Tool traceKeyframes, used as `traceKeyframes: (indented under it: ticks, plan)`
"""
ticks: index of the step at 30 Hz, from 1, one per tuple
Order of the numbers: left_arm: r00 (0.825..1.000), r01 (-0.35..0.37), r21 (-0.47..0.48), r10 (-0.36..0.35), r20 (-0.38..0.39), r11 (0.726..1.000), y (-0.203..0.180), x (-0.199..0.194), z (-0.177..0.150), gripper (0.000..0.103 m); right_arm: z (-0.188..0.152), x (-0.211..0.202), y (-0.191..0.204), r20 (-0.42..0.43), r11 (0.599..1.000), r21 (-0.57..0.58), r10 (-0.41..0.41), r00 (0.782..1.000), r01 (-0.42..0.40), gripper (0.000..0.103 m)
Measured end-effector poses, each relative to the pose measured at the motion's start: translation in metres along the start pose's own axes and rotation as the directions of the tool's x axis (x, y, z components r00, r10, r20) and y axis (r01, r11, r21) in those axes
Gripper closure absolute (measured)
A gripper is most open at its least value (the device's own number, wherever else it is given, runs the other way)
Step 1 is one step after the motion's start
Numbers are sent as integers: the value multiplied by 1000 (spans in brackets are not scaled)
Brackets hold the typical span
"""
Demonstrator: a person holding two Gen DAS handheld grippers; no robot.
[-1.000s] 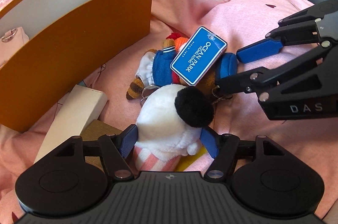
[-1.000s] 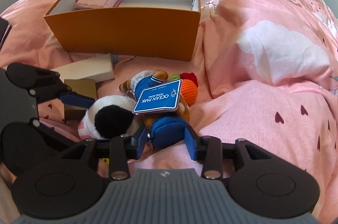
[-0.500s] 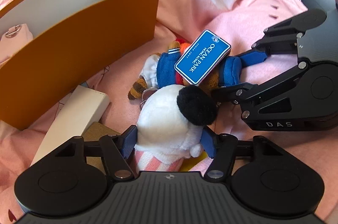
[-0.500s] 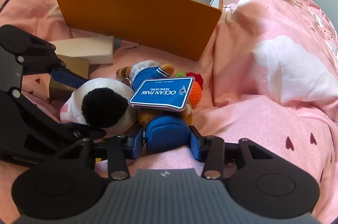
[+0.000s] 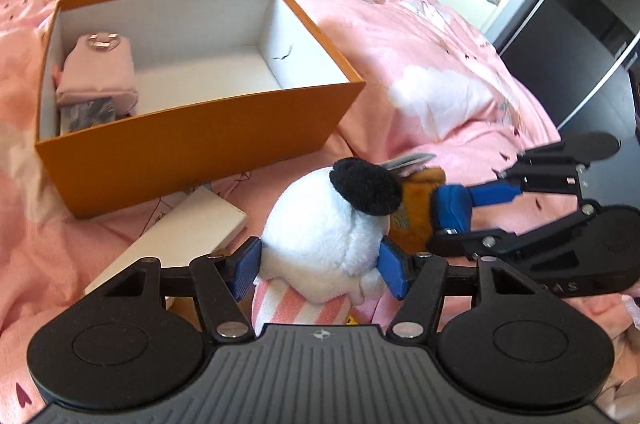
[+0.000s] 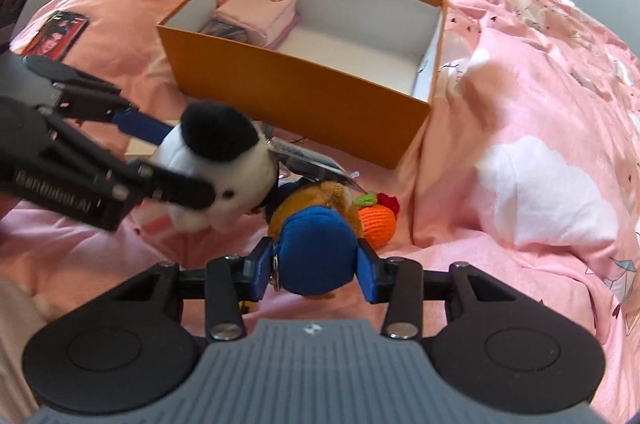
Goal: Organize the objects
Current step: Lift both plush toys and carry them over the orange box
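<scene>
Low in the middle of the left wrist view, the left gripper (image 5: pixel 320 266) is clamped on a white plush toy (image 5: pixel 326 236) with a black ear, its blue pads pressed into the fur on both sides; the jaws have just been closing in on it. At lower centre of the right wrist view the right gripper (image 6: pixel 310 272) grasps the blue part of a brown plush keychain (image 6: pixel 316 254), whose tag and an orange crocheted charm (image 6: pixel 378 224) hang just beyond. Both toys look lifted clear of the pink bedspread (image 5: pixel 440 64). Above them in both views, the orange box (image 5: pixel 200 140) lies open, with a pink pouch (image 5: pixel 98 68) at one end and the rest of its white floor bare. The step in hand appears to be carrying both toys to the box. Next, each needs to go over the near wall and down onto the bare floor before the jaws let go, minding that the two toys, which sit close together, do not snag on each other.
</scene>
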State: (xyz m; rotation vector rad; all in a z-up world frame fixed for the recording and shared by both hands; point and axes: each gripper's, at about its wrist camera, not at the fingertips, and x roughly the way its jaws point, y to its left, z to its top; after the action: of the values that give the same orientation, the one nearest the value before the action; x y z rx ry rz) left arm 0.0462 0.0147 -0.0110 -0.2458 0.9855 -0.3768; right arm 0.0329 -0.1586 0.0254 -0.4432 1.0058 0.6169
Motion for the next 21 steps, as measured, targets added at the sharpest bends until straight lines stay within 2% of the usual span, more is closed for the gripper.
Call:
traceKeyframes:
  ticks: [3,6,9,12,16,21]
  plan:
    - [1000,22,-63,-23,-16,998,13,3,0,32,10,-3,-2,-50,997,13,71,996,-70,58]
    - [999,15,-134,-20,-37,991,29,11,-2,32,21,8,-5,-81,991,44,129,988,-126,58]
    - [999,-9,-201,-1,-48,980,45,19,-5,32,31,31,-5,-82,986,81,152,985,-146,58]
    - [999,-5,-239,-5,-42,971,55,19,-5,32,40,48,-3,-41,981,119,156,987,-150,58]
    - [999,-46,-241,41,-28,970,58,19,-2,31,51,64,1,20,977,162,138,990,-139,58]
    - [993,-118,-169,120,-3,978,55,16,2,30,57,85,-2,74,959,252,115,991,-130,57]
